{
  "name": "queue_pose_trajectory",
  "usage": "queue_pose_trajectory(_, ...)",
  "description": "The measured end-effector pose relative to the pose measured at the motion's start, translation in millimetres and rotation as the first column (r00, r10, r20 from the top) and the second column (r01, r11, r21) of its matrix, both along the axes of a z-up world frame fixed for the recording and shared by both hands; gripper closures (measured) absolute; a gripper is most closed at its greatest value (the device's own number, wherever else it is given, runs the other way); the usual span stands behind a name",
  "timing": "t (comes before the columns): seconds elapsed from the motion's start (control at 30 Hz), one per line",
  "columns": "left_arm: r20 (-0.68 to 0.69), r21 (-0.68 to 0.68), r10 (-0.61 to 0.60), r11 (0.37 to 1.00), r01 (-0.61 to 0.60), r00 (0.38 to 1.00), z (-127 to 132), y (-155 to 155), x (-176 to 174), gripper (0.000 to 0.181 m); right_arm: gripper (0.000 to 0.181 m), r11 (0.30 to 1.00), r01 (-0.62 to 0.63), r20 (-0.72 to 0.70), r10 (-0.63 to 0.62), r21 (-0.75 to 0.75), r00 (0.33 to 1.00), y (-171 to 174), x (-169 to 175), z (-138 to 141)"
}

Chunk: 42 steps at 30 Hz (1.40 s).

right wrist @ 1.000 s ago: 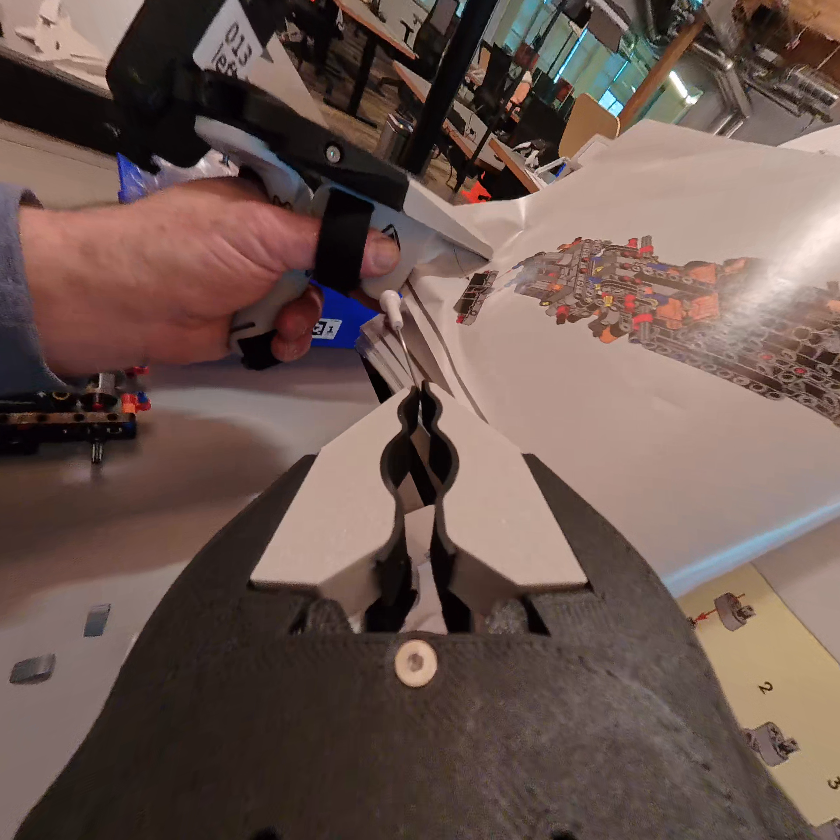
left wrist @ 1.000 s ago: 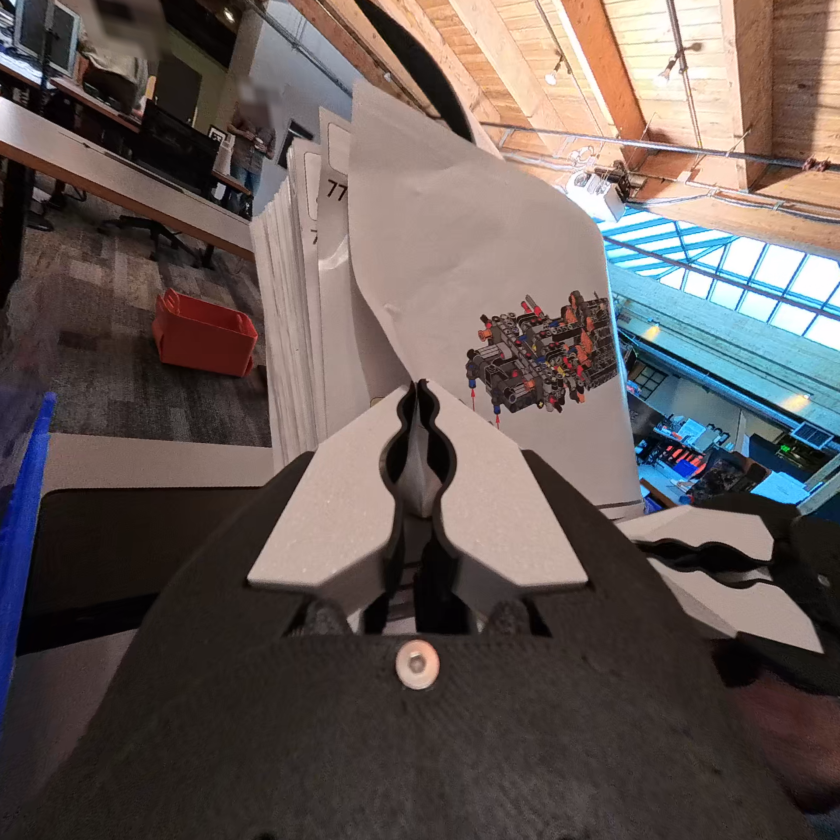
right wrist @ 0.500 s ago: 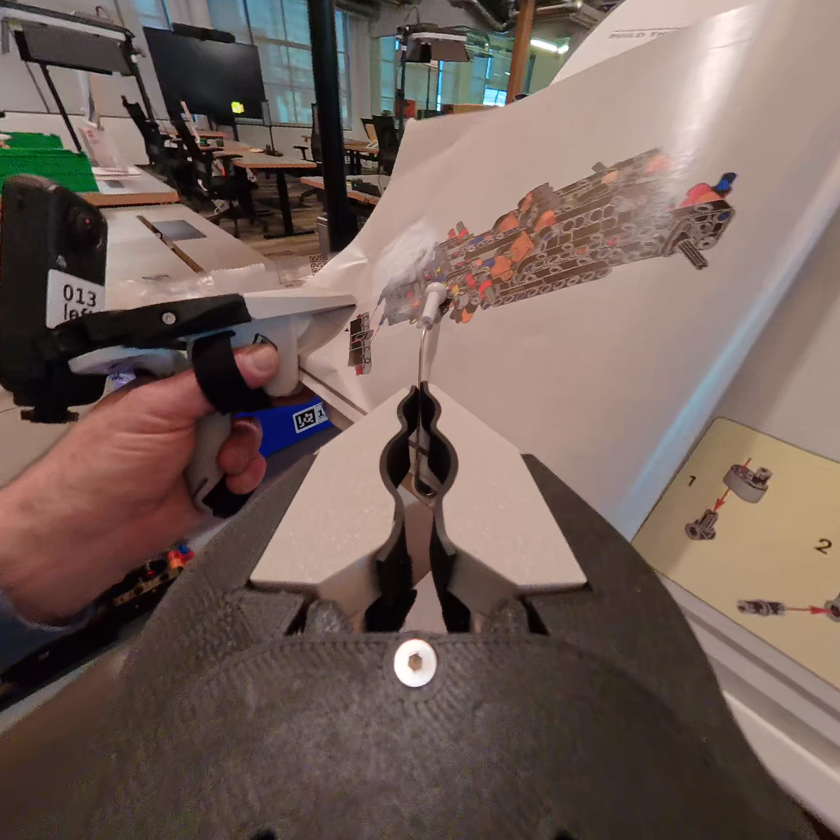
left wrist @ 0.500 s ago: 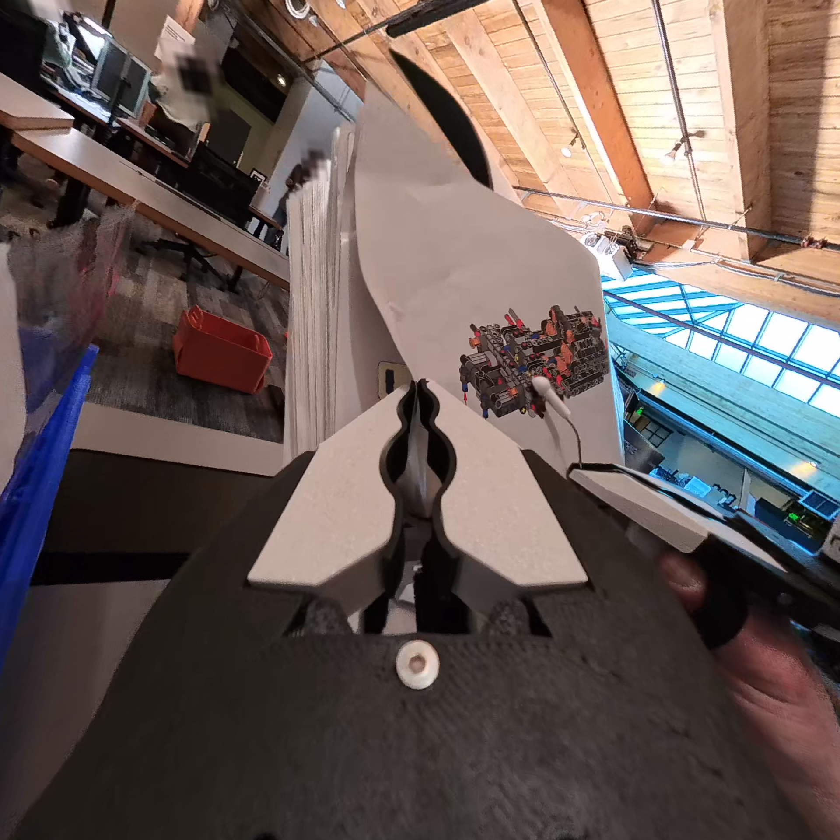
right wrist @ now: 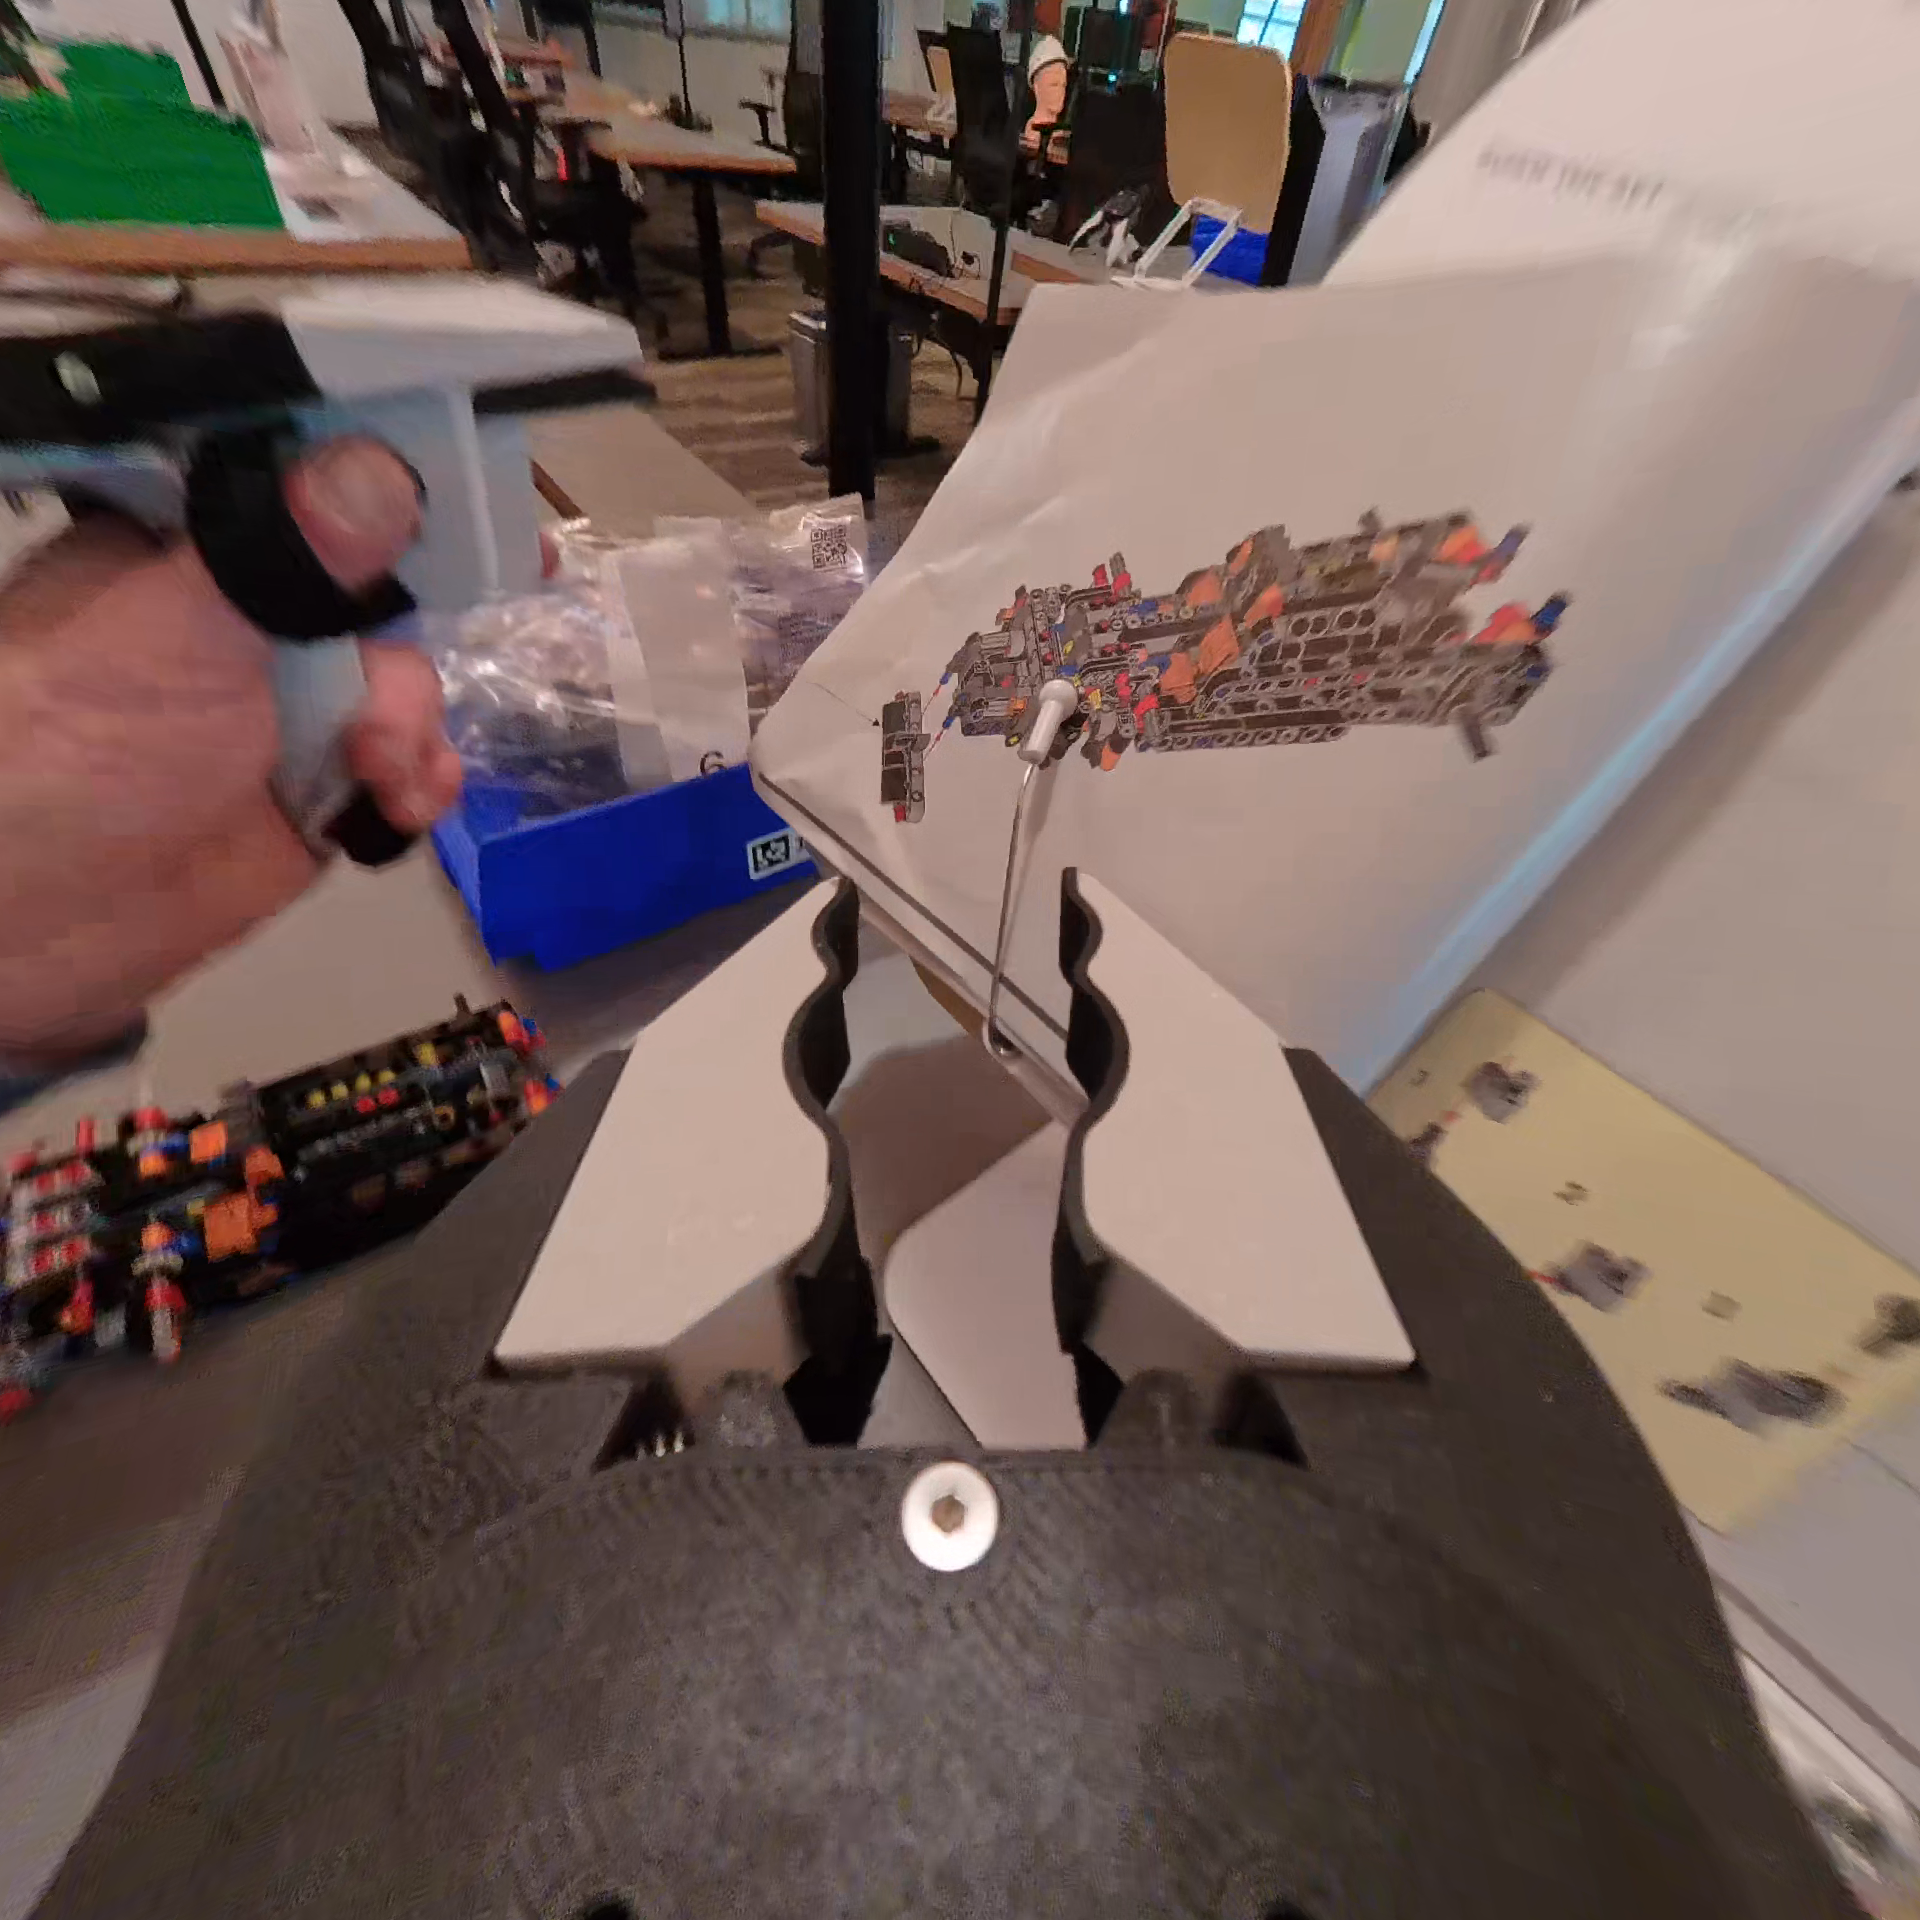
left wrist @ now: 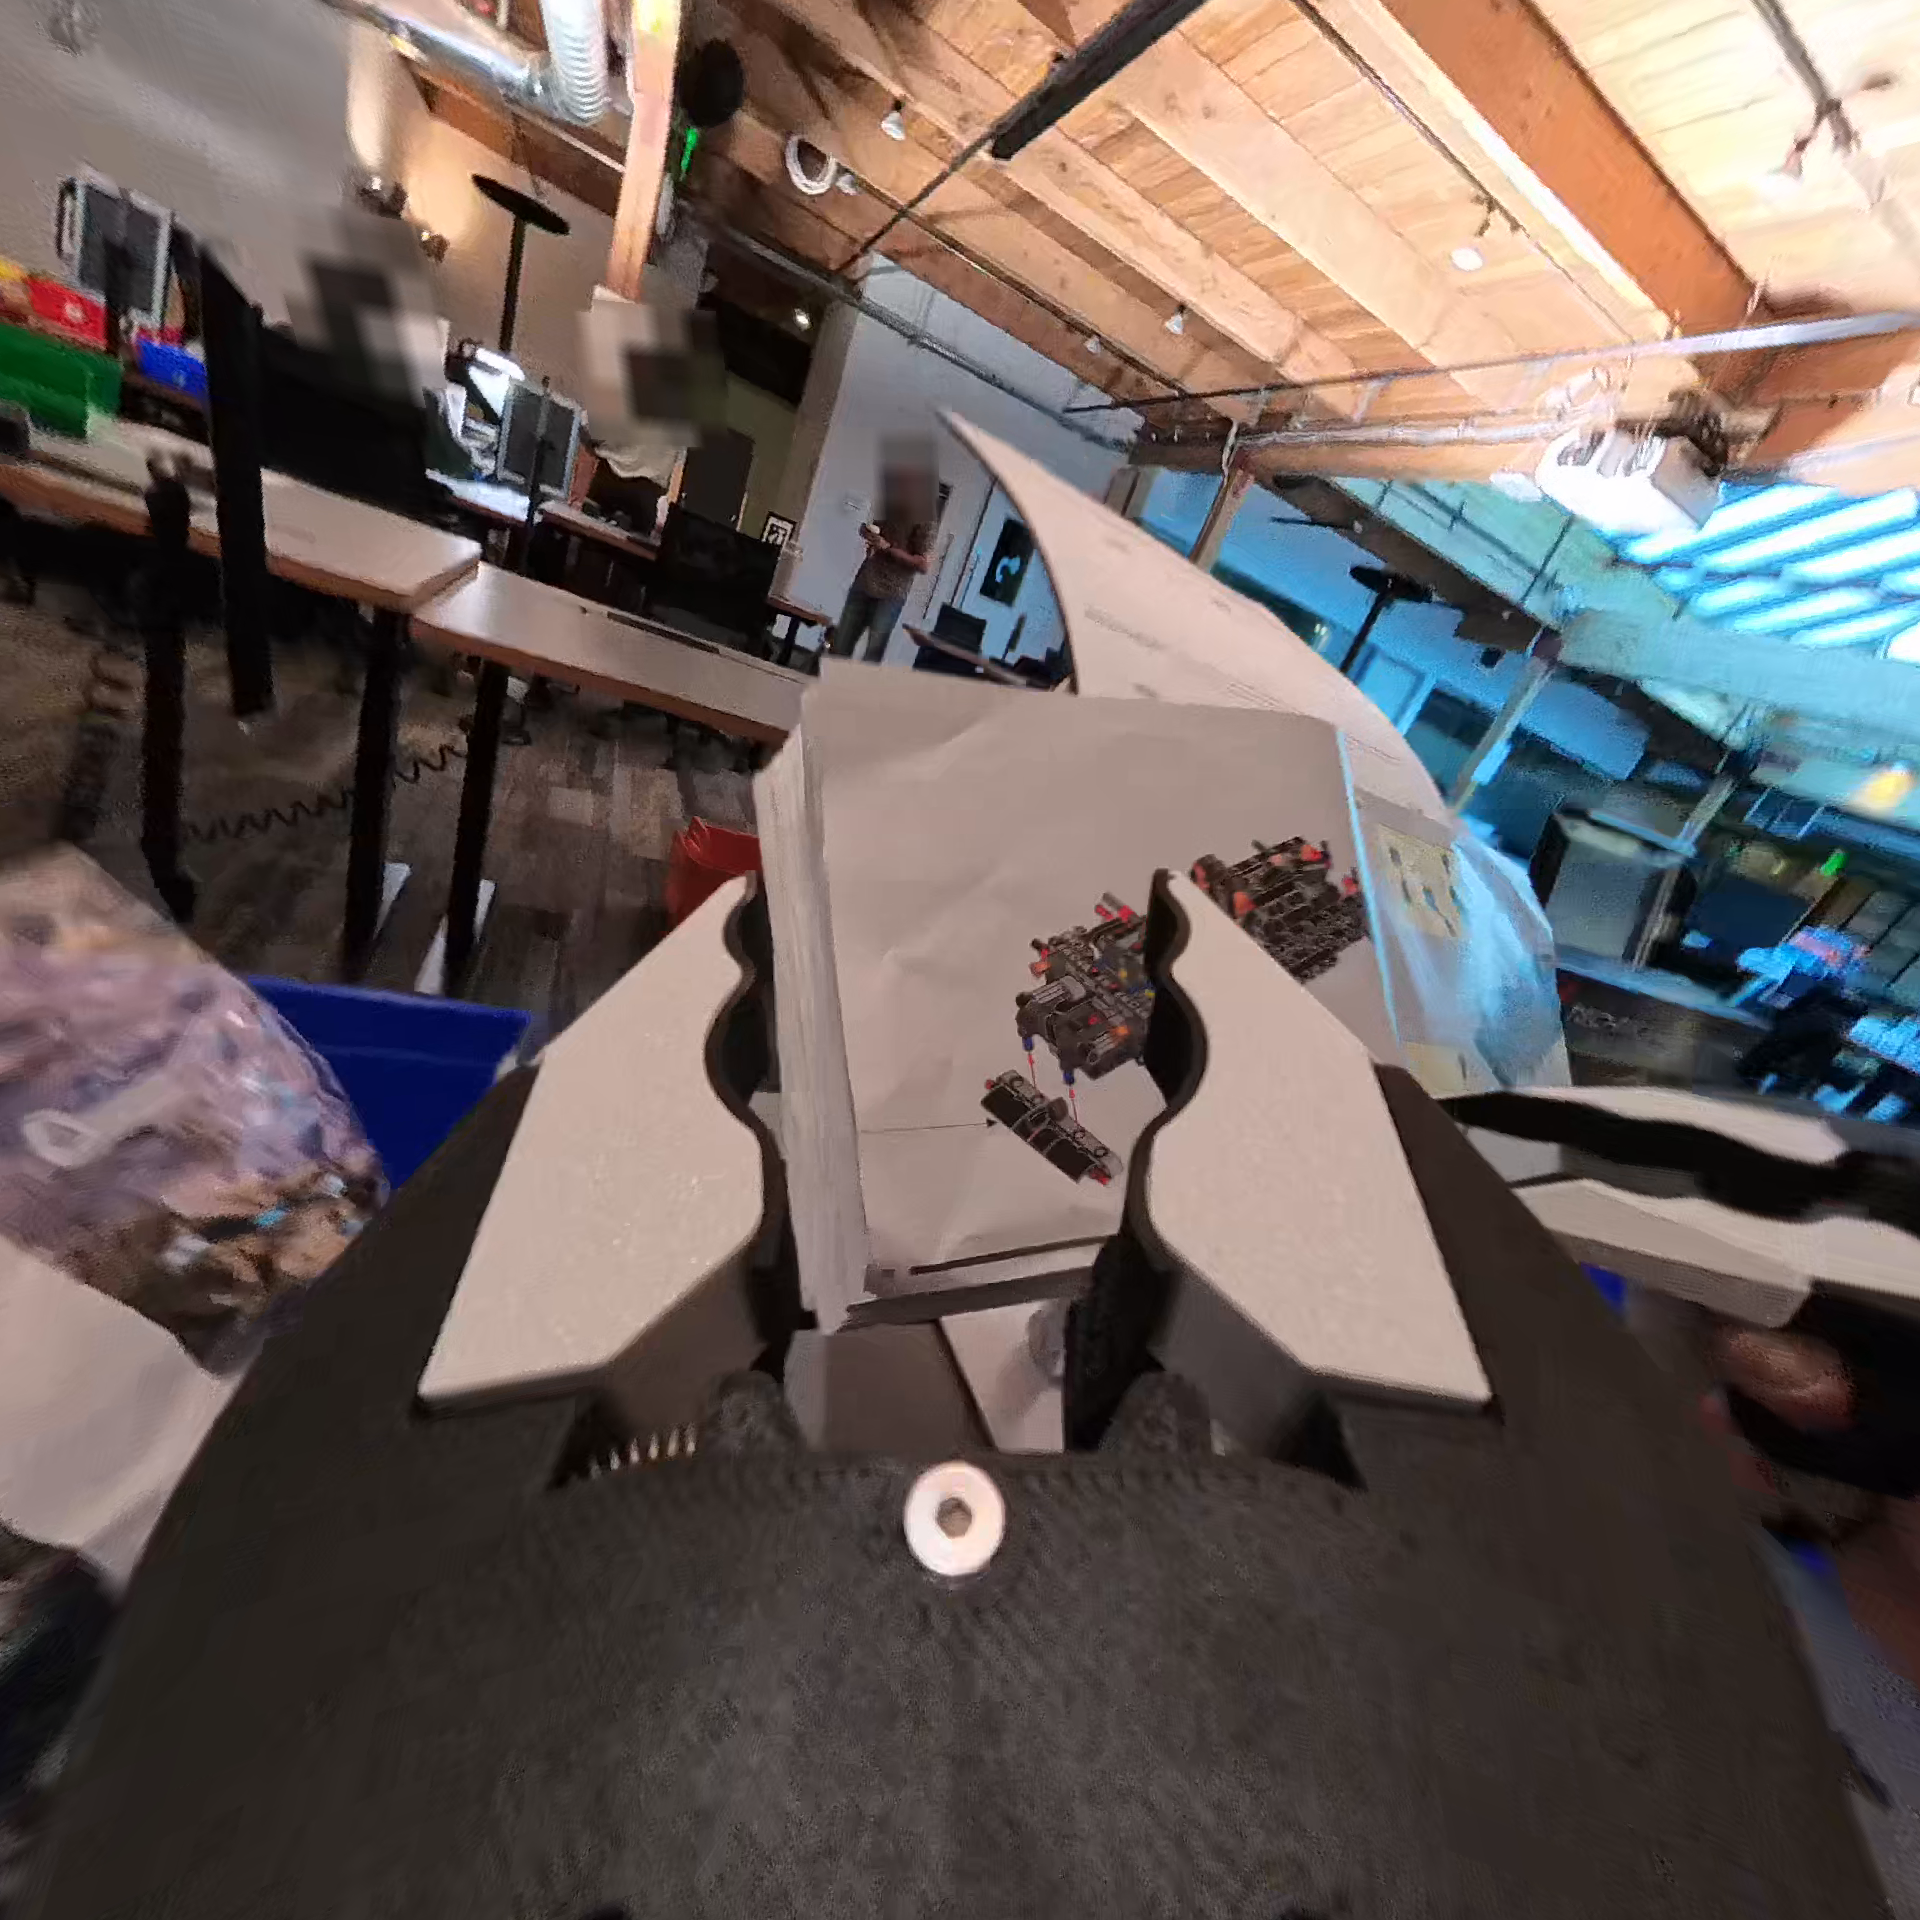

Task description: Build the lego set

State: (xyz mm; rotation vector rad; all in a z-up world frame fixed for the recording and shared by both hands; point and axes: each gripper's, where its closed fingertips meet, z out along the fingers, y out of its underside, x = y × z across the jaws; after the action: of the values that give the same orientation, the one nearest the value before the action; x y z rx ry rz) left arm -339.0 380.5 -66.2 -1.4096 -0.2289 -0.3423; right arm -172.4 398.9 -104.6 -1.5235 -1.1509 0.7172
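The lego instruction booklet stands propped open. In the left wrist view its thick stack of pages [left wrist: 997, 883] stands between the fingers of my left gripper [left wrist: 954, 894], which is open. In the right wrist view the turned page [right wrist: 1351, 447] with the model drawing leans back, and its lower edge runs between the fingers of my right gripper [right wrist: 956, 894], which is open. A thin wire clip with a white tip [right wrist: 1047, 709] rests on that page. The partly built black and orange lego model [right wrist: 270, 1153] lies on the table at the left.
A blue bin [right wrist: 623, 873] with clear bags of parts [right wrist: 644, 644] stands behind the model; it also shows in the left wrist view [left wrist: 405, 1049]. A yellow booklet page [right wrist: 1662, 1226] lies at the right. A hand holds the left gripper [right wrist: 436, 416], blurred. Office desks stand beyond.
Both grippers were shut on booklet pages and have opened. The turned page has settled back under the wire clip. Both views have swung.
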Motion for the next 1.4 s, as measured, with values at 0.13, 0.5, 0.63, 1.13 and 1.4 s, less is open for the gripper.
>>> queue_pose_trajectory(0.13,-0.158,-0.046,-0.047,0.998,0.041,0.986,27.8,-45.7,4.0,0.105,0.135,0.993,-0.071,0.071,0.065,0.093,0.995,-38.2,40.8,15.6)
queue_pose_trajectory(0.5,-0.301,-0.373,-0.194,0.925,0.072,0.934,-50.2,-183.6,7.5,0.104,0.14,0.868,-0.477,0.458,0.484,-0.14,0.745,-192.5,167.7,-95.5)
queue_pose_trajectory(0.63,-0.247,-0.45,-0.218,0.889,0.087,0.944,-92.2,-212.5,6.6,0.103,0.143,0.826,-0.494,0.521,0.558,-0.271,0.646,-223.4,208.4,-160.8)
queue_pose_trajectory(1.13,-0.069,-0.591,-0.25,0.79,0.162,0.966,-185.0,-264.6,19.9,0.104,0.154,0.765,-0.55,0.518,0.638,-0.336,0.57,-256.2,200.9,-240.1)
queue_pose_trajectory(1.4,-0.043,-0.615,-0.224,0.774,0.151,0.974,-201.0,-281.4,9.3,0.109,0.154,0.738,-0.571,0.482,0.671,-0.36,0.564,-287.6,133.3,-238.9)
